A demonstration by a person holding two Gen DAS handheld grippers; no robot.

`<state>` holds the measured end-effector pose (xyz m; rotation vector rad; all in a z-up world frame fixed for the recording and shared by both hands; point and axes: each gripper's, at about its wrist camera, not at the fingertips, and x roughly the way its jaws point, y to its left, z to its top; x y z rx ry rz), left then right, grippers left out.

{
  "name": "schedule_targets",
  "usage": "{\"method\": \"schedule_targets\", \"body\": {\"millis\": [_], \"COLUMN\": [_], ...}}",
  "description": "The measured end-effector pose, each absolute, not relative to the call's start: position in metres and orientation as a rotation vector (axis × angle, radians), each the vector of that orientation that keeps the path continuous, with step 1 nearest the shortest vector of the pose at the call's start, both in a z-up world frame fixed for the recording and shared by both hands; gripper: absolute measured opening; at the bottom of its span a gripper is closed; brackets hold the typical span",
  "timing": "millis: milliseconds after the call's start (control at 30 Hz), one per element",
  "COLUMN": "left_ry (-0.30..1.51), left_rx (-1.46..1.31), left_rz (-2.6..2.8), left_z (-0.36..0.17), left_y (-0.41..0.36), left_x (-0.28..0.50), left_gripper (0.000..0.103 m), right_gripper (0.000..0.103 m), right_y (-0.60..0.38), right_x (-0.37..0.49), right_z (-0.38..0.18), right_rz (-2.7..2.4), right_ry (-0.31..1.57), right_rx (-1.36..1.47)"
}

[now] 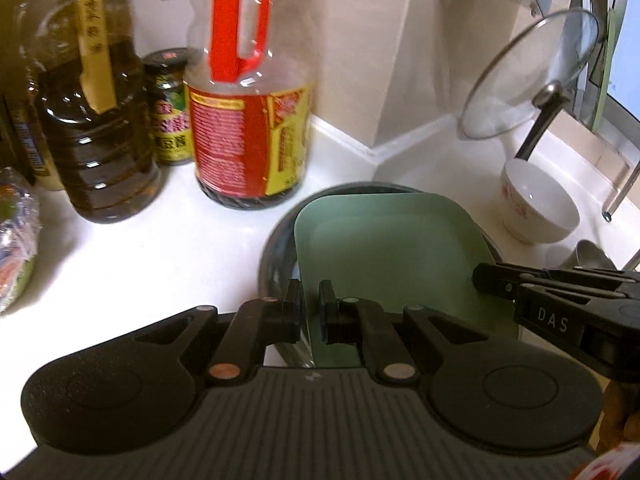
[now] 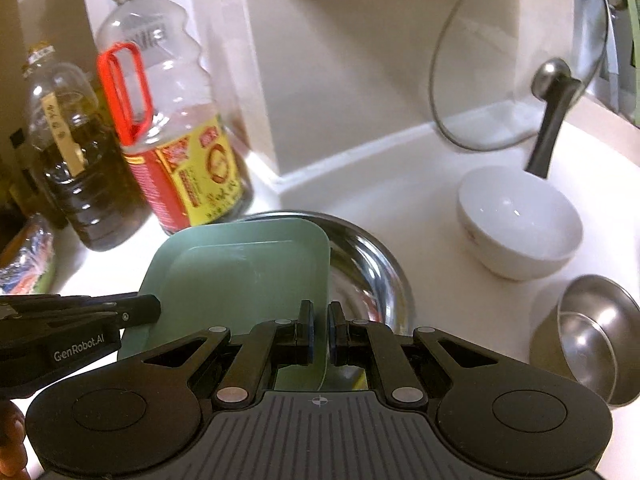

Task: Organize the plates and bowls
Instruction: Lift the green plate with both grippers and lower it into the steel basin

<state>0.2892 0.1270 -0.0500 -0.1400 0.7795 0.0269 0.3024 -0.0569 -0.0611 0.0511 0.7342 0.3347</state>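
A pale green square plate (image 1: 384,248) (image 2: 240,268) is held between both grippers, over a round steel dish (image 2: 372,272) (image 1: 276,248) on the white counter. My left gripper (image 1: 310,308) is shut on the plate's left edge; in the right wrist view it (image 2: 148,310) reaches in from the left. My right gripper (image 2: 319,328) is shut on the plate's right edge and shows in the left wrist view (image 1: 500,284) at the right. A white bowl (image 1: 536,200) (image 2: 520,220) stands to the right, with a small steel bowl (image 2: 592,332) (image 1: 592,256) nearer.
A glass pot lid (image 1: 528,76) (image 2: 516,60) leans against the wall behind the white bowl. At the left stand an oil bottle (image 1: 96,120) (image 2: 76,160), a red-handled sauce bottle (image 1: 252,120) (image 2: 176,128) and a jar (image 1: 168,108). A wrapped packet (image 1: 16,240) lies far left.
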Motion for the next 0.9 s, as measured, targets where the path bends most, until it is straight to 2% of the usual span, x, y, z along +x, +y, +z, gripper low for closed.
{"method": "schedule_targets", "body": {"millis": [567, 900], "left_ry": [0.854, 0.882], "left_rx": [-0.117, -0.12], "left_rz": [0.034, 0.051], "left_z": [-0.073, -0.082], "left_y": [0.117, 0.119], "left_x": [0.316, 0.324], "left_gripper": [0.007, 0.008], "right_gripper": [0.007, 0.007], "right_y": [-0.061, -0.058], "right_x": [0.323, 0.328], "right_z": [-0.088, -0.093], "right_rz": [0.301, 0.298], "right_ry": [0.827, 0.821], "right_rx": [0.076, 0.076]}}
